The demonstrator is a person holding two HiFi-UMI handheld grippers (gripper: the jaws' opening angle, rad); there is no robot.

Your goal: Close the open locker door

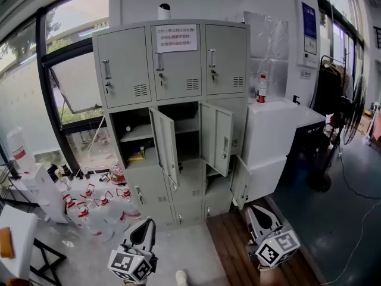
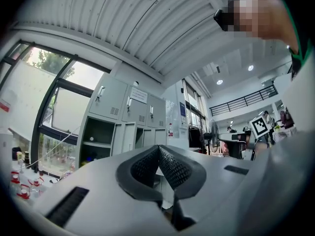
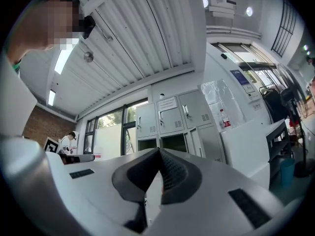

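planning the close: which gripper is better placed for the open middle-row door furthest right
Right, likely: the right gripper sits below that door, just to its right; the left gripper is farther left. Both shut, empty.

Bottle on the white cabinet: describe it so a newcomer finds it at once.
Start at the grey locker cabinet. A white cabinet stands against its right side, with the bottle upright on top. Unlike the floor bottles at left, it stands alone.

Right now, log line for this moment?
left gripper: shut, empty | right gripper: shut, empty | locker doors: several open, none touched
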